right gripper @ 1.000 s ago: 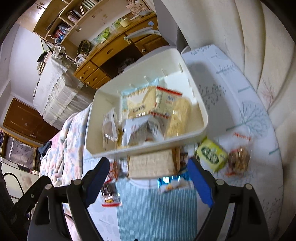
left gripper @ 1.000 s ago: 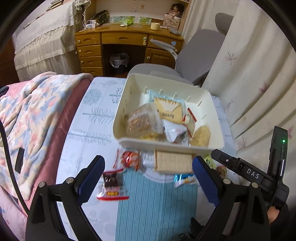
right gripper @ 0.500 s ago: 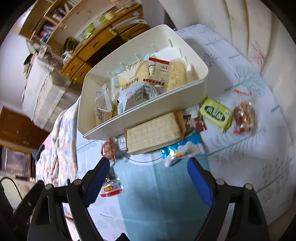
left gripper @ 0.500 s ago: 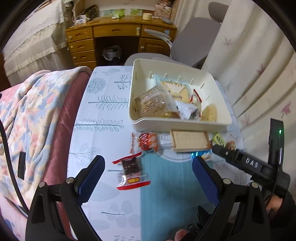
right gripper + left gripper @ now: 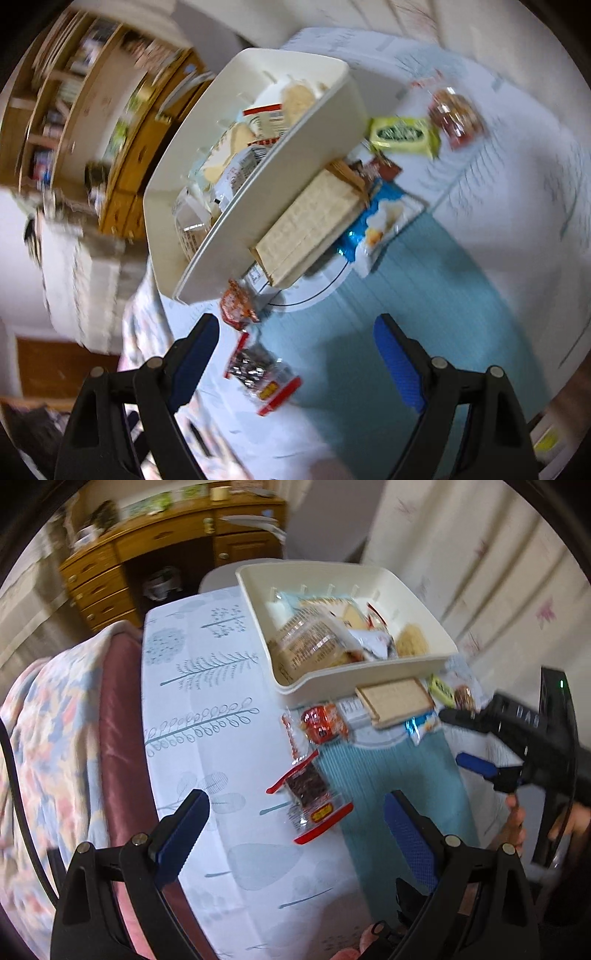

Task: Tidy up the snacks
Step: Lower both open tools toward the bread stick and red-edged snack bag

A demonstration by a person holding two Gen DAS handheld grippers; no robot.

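A cream bin holds several snack packs. In front of it lie a cracker pack, an orange snack, a blue-white wrapper, a green pack, a nut pack and a red-edged dark snack. My left gripper is open and empty, just short of the red-edged snack. My right gripper is open and empty above the table's near edge; it also shows in the left wrist view.
The table has a white leaf-print cloth and a teal mat. A pink bed with a flowered blanket lies left. A wooden desk, a grey chair and curtains stand behind.
Both grippers have pulled back toward me and tilted; the bin and snacks look farther away. Both stay open and empty. No snack has moved.
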